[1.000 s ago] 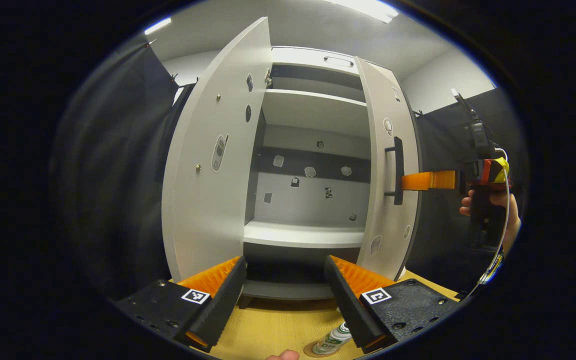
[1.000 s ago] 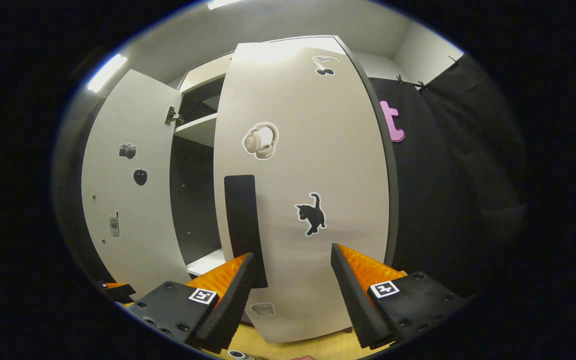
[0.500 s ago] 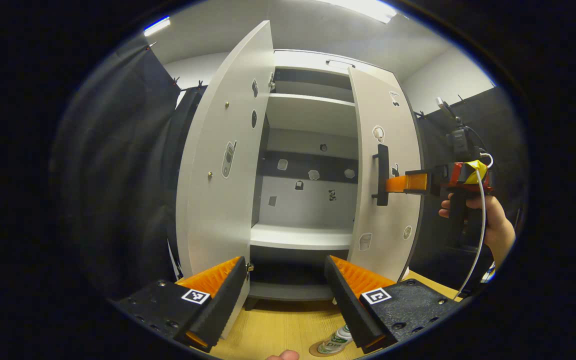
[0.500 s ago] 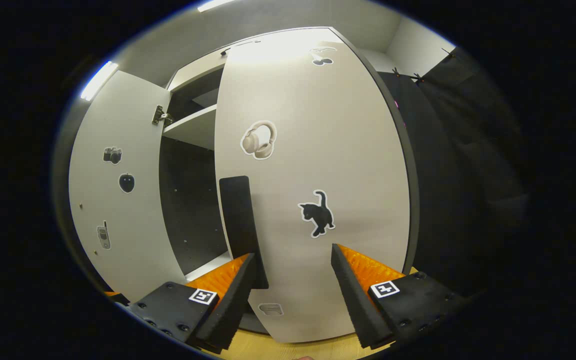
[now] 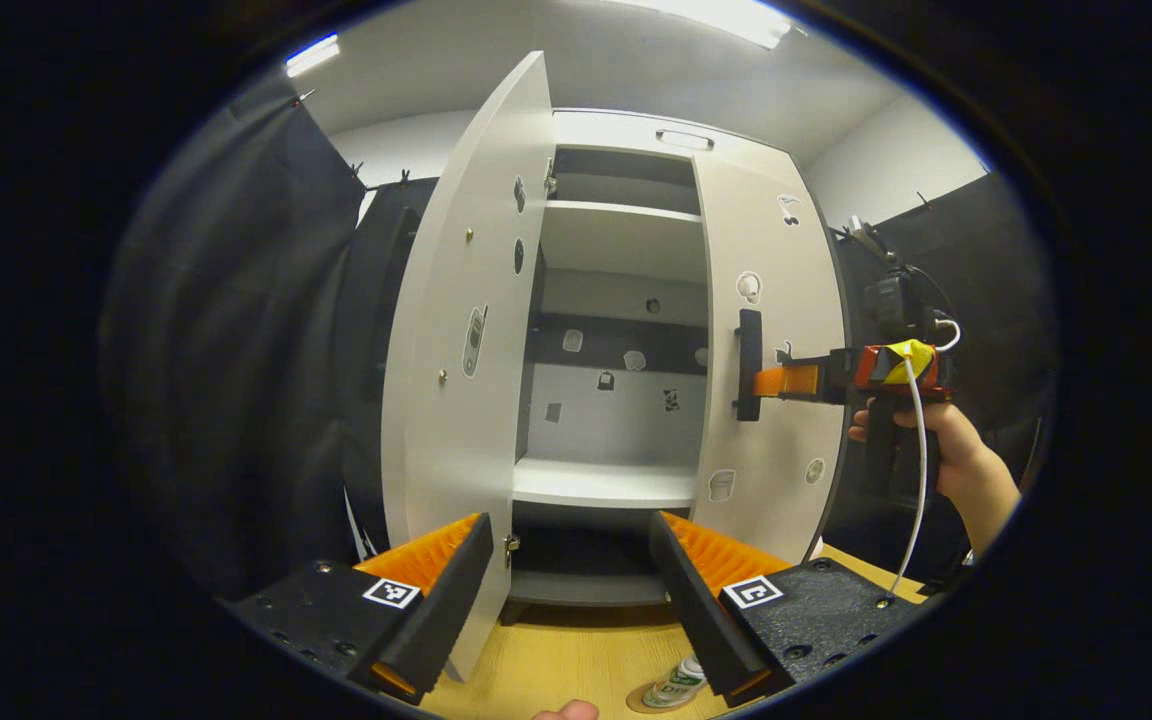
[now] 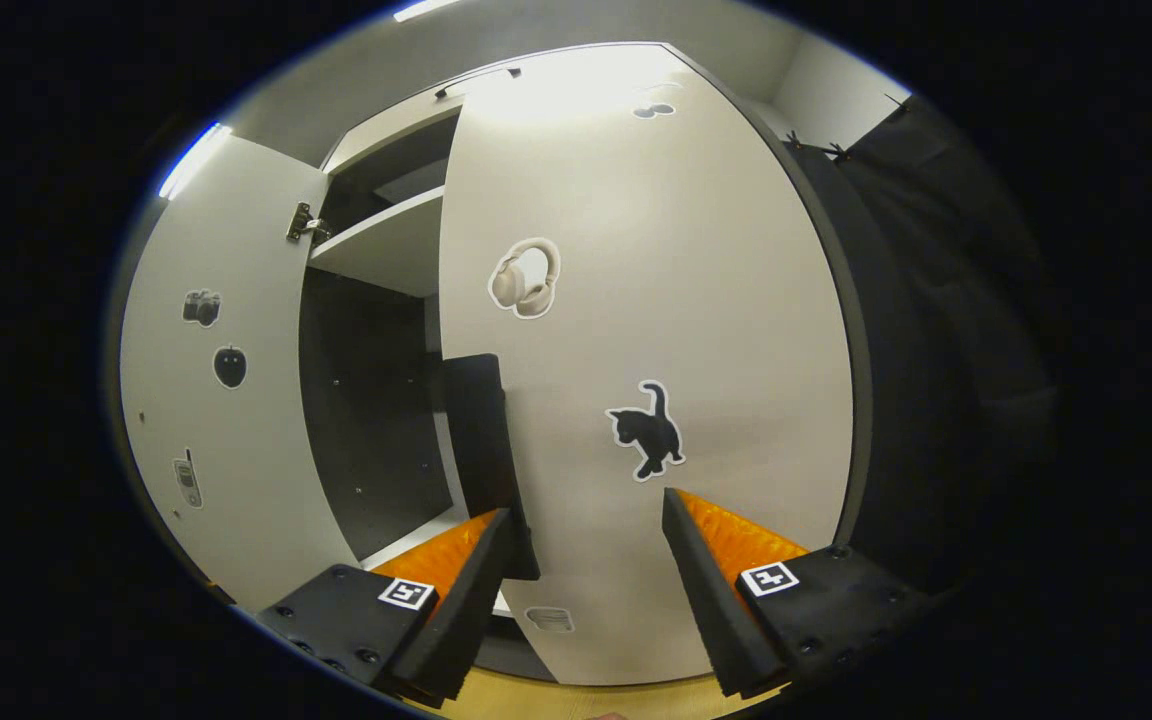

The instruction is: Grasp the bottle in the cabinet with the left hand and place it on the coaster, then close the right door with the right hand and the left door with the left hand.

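Two doors on the white cabinet (image 5: 626, 130), both partly open. Left door (image 5: 461, 330) swung wide, its inner face carrying small stickers; right door (image 6: 656, 380) near closed, a gap left along its free edge. Inside, shelves (image 5: 601, 482) bare of objects, stickers on the back wall.

Right gripper (image 6: 586, 560): fingers spread, nothing between them, tips close against the outer face of the right door, just beside the dark vertical handle (image 6: 481, 440). In the left gripper view the same gripper (image 5: 786, 380) reaches the handle (image 5: 748, 362) from the right, held by a hand (image 5: 936, 450) with a white cable trailing down. Contact with door or handle: cannot tell for sure.

Left gripper (image 5: 571, 600): fingers spread wide, empty, low over the worktop (image 5: 556, 660) in front of the cabinet's open middle.

Bottle (image 5: 676, 685): on the round coaster (image 5: 641, 700) at the worktop's near edge, right of centre, partly hidden behind the left gripper's right finger. White with green label; it looks tilted in the fisheye, true stance unclear
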A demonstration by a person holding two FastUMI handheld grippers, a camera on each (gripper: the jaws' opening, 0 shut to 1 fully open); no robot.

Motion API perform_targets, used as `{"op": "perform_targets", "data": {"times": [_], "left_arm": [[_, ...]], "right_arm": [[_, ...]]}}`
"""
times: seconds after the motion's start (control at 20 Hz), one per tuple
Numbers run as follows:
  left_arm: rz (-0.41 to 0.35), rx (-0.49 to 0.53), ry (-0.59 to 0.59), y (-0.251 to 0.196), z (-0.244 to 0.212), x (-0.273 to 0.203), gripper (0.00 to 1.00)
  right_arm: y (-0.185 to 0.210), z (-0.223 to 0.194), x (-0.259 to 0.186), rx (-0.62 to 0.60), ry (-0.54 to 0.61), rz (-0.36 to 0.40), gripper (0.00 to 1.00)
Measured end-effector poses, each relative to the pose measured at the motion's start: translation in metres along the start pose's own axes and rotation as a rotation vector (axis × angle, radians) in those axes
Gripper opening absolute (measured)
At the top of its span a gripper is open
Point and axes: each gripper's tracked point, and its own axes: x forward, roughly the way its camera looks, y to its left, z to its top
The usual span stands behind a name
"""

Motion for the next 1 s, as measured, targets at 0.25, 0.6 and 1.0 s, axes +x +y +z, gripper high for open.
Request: {"op": "perform_targets", "data": {"times": [0.25,0.6,1.0], "left_arm": [[0.020,0.001,-0.016,0.001,0.010,-0.011,0.95],[0.118,0.002,-0.057,0.026,0.040,-0.035,0.98],[0.342,0.035,-0.086,0.117,0.117,-0.050,0.95]], "right_arm": [[0.001,-0.002,0.001,-0.014,0.003,0.007,0.96],[-0.018,0.015,-0.054,-0.094,-0.051,-0.029,0.88],[-0.038,0.029,-0.149,-0.126,-0.079,-0.056,0.96]]}}
